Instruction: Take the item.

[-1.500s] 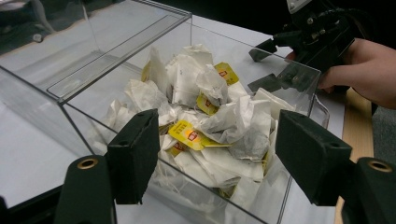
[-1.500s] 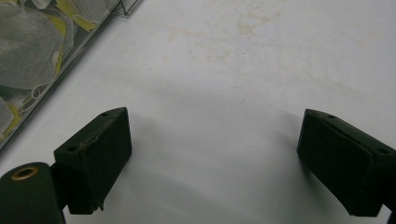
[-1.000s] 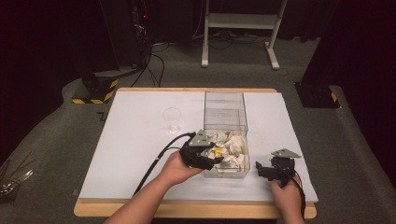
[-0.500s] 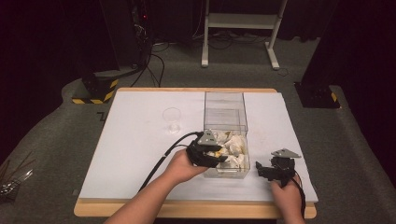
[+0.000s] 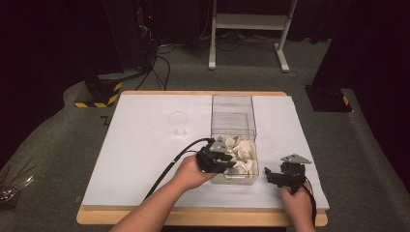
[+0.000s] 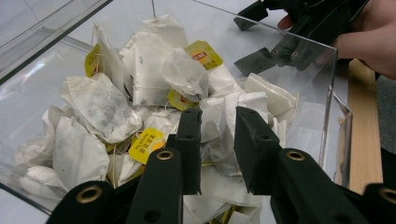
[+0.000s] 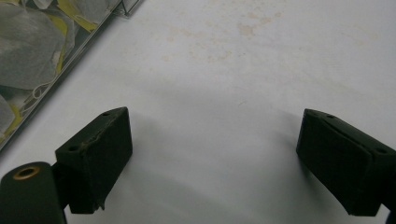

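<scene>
A clear plastic box [image 5: 232,99] stands on the white table, and its near half holds a heap of white tea bags [image 5: 244,151] with yellow tags. My left gripper [image 5: 231,164] reaches into that heap from the left. In the left gripper view its jaws [image 6: 217,115] have just been closing and now stand narrow, with a white tea bag [image 6: 217,128] filling the gap and touching both pads. My right gripper [image 5: 271,177] rests on the table right of the box, jaws wide open [image 7: 215,140] over bare tabletop with nothing between them.
A small clear cup [image 5: 178,124] stands left of the box. The box's far half holds only a clear insert. The table's wooden front edge [image 5: 203,217] runs under my forearms. Beyond the table are a white stand's legs [image 5: 246,63] and cables on the floor.
The left hand has shifted slightly right, deeper into the box's tea bags. The right gripper has stayed where it was.
</scene>
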{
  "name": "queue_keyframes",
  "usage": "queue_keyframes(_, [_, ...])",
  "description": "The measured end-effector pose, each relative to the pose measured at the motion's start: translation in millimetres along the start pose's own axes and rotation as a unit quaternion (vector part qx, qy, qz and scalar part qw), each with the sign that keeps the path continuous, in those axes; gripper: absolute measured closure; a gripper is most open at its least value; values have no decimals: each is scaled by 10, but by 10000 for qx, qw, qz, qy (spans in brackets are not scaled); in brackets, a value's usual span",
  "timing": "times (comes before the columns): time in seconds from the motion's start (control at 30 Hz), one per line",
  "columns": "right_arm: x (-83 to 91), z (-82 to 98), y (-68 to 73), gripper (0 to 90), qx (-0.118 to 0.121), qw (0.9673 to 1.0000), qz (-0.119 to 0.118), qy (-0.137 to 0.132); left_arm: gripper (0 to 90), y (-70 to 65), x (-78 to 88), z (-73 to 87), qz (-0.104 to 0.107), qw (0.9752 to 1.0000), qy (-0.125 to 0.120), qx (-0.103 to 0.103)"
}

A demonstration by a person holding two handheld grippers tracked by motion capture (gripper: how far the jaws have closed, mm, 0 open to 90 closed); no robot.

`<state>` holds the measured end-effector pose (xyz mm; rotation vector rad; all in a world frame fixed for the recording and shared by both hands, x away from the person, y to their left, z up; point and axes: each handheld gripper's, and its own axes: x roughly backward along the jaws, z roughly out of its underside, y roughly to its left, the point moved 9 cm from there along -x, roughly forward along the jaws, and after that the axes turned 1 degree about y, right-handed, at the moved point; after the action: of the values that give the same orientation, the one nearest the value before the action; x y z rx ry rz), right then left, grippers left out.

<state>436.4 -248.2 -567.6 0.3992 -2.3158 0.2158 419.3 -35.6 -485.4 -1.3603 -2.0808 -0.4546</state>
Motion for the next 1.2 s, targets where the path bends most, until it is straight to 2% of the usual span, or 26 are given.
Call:
queue_keyframes(0.27, [1,1,2,108,-4,10000,-2,1,748,-11,-49,8,94,9996,261,-22])
queue_keyframes(0.7, [1,0,2,110,5,10000,-3,-4,886,-21,-46,8,175,9994,274,146])
queue_keyframes(0.87, [1,0,2,110,6,10000,-3,-6,895,-25,-28,7,198,9995,169,195])
queue_keyframes(0.9, [1,0,2,111,6,10000,-4,-5,896,-26,-10,3,182,9996,81,196])
queue_keyframes(1.07, [1,0,2,111,7,10000,-5,-6,898,-35,35,14,112,9998,-62,162])
queue_keyframes(1.2, [2,0,3,111,6,10000,-4,-6,899,-35,84,12,116,9994,-236,221])
